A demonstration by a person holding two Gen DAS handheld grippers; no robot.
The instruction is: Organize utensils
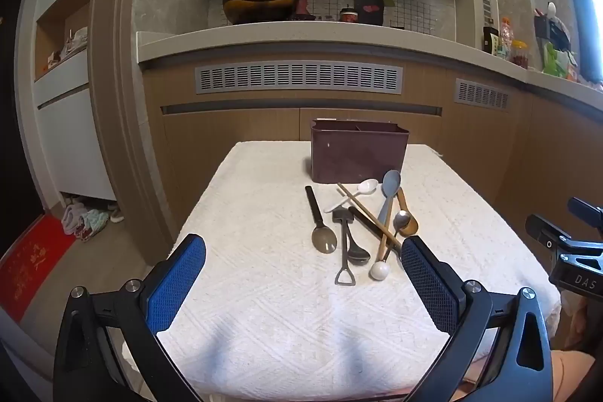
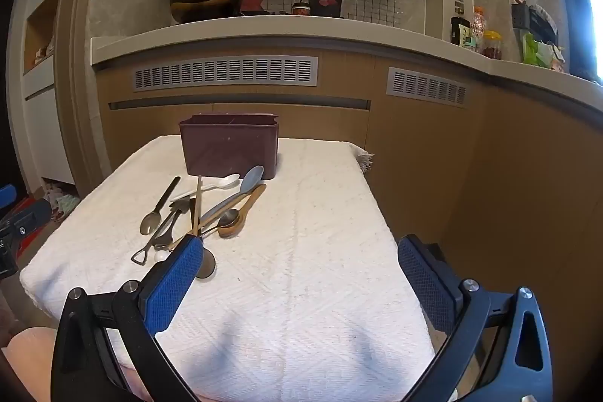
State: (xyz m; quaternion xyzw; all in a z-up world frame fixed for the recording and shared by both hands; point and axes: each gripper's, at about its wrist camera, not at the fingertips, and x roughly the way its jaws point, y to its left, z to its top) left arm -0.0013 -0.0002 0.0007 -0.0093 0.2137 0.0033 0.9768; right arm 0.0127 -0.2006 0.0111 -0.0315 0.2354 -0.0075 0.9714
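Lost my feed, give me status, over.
Left gripper and right gripper open, empty. Utensils piled on cloth, holder behind them. Nothing in the way.

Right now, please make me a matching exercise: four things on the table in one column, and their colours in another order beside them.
Things:
1. box
2. cloth
3. large spoon leaning toward the box
4. spoon with round bowl on the right of the pile

Colours:
A. white
B. wooden brown
C. dark maroon
D. grey-blue

Pairs: 1-C, 2-A, 3-D, 4-B
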